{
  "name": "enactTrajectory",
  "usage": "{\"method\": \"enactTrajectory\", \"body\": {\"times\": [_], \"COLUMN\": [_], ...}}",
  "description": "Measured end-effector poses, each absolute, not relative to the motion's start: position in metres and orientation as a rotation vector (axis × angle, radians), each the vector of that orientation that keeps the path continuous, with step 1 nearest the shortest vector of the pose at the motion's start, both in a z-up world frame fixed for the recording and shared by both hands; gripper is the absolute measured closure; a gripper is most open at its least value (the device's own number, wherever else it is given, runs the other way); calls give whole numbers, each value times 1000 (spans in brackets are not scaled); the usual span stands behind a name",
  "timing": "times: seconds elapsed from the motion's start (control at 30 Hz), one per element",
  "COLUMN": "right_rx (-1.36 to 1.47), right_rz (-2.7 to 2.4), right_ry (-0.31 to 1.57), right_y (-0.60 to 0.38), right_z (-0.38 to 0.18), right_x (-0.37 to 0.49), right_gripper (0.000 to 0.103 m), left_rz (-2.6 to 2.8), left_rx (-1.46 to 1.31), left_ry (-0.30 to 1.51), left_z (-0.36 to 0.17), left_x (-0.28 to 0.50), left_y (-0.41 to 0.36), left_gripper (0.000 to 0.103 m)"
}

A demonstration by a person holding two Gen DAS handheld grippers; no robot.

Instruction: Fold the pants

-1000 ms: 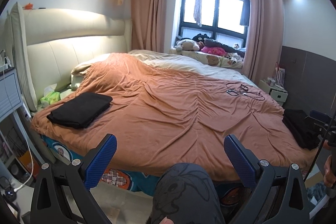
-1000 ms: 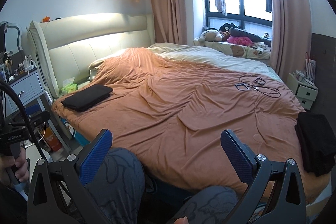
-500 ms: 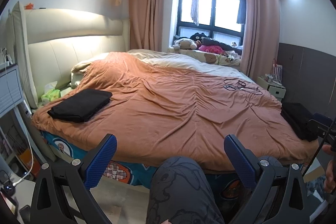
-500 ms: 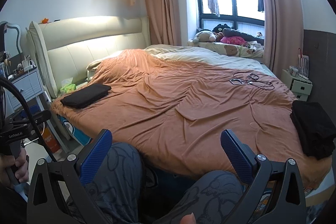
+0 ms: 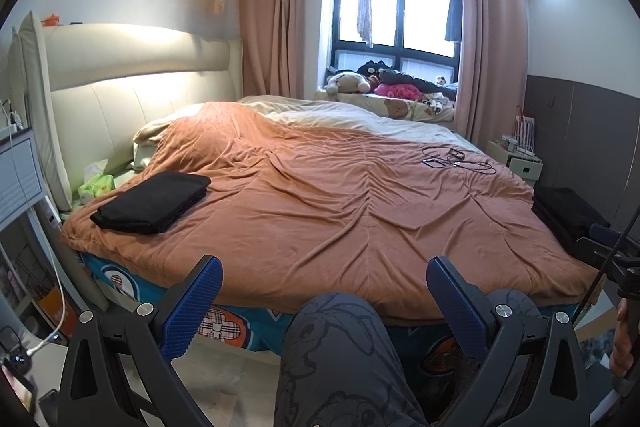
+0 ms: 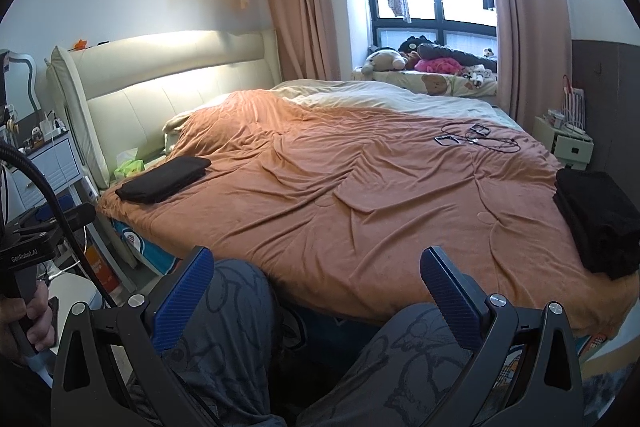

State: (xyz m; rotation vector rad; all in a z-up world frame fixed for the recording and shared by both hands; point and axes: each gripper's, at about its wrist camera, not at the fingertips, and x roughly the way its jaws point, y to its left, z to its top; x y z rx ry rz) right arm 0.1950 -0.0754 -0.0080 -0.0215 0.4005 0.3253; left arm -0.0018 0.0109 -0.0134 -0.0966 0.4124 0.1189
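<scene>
**Holding both grippers off the bed, nothing grasped**

Looking out from my left gripper (image 5: 322,301), I see its blue pads spread wide with nothing between them, hanging over my knee (image 5: 340,339) short of the bed's near edge. My right gripper (image 6: 318,289) is likewise released, jaws apart and empty, above both my legs.

Two dark garments lie on the orange blanket (image 5: 340,211). One pair of black pants (image 5: 154,201) sits folded flat near the left corner, close to the cream headboard (image 5: 132,95) and just beside a green tissue pack (image 5: 96,185). A second black pile (image 6: 600,219) rests at the right edge of the bed, looser and thicker; I cannot tell how many pieces it holds.

Farther back, tangled cables (image 6: 476,139) lie on the blanket, well apart from both piles. Plush toys (image 5: 348,81) line the window ledge.
</scene>
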Motion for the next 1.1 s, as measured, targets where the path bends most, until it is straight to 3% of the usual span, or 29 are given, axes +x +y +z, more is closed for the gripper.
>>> {"method": "enactTrajectory", "body": {"times": [1.1], "right_rx": [-24], "right_rz": [338], "right_ry": [409], "right_y": [-79], "right_z": [-3], "right_x": [195], "right_gripper": [0], "left_rz": [145], "left_rx": [-116], "left_ry": [417], "left_z": [-16], "left_x": [-6], "left_y": [21], "left_gripper": [0]}}
